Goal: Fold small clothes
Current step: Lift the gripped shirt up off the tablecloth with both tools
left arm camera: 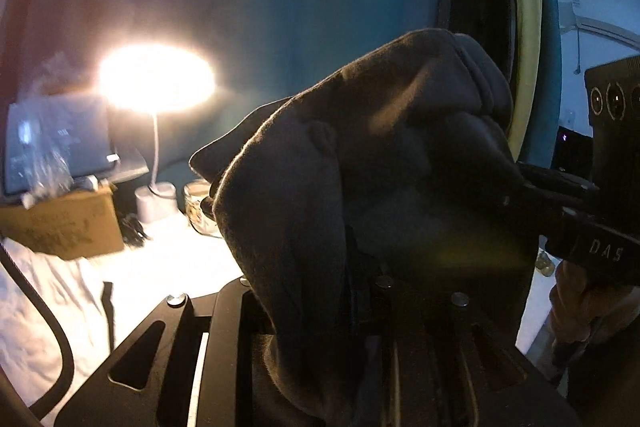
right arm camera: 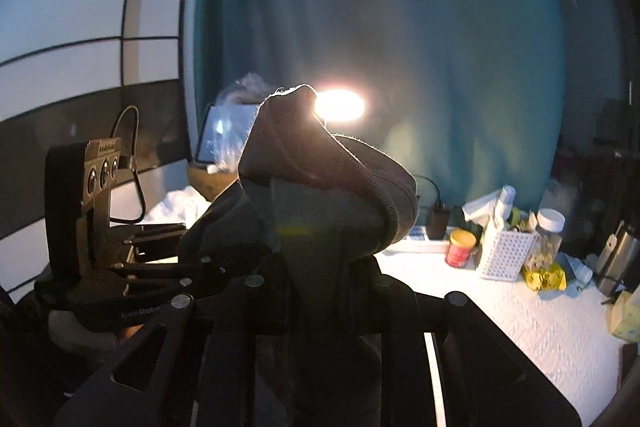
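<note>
Item: one small dark garment [left arm camera: 384, 163], soft knit, ribbed band along one edge visible in the right wrist view [right arm camera: 320, 187]; exact type not determinable, possibly a sock or small cap. Location: held in the air between the two hand-held grippers, above the white textured tabletop [right arm camera: 520, 327], not touching it. Left gripper [left arm camera: 352, 291]: narrowed onto the cloth, which bunches up out of its jaws and drapes over its frame; read as gripping the garment. Right gripper [right arm camera: 320, 279]: likewise drawn in on the fabric, which rises in a peak straight ahead of it; read as gripping the garment. In the left wrist view the right gripper enters from the right side [left arm camera: 532, 195], its fingers reaching into the cloth; a hand [left arm camera: 580, 307] shows below it. In the right wrist view the left gripper sits to the left [right arm camera: 192, 255], tips buried in the same cloth, so the two stand close together. Beyond the grippers: lit lamp [left arm camera: 156, 77], cardboard box [left arm camera: 72, 227], glass jar [left arm camera: 198, 207], teal curtain [right arm camera: 400, 27]; ahead and to the right of the right gripper, red tin [right arm camera: 460, 249], white perforated basket [right arm camera: 504, 253]. Step in hand, by judgement: garment lifted and held at two points, fold not yet laid. Next move calls for: drawing the grippers apart to spread the cloth, then lowering it flat onto the tabletop before folding one edge over; the bunched fabric may hide which edges are held.
</note>
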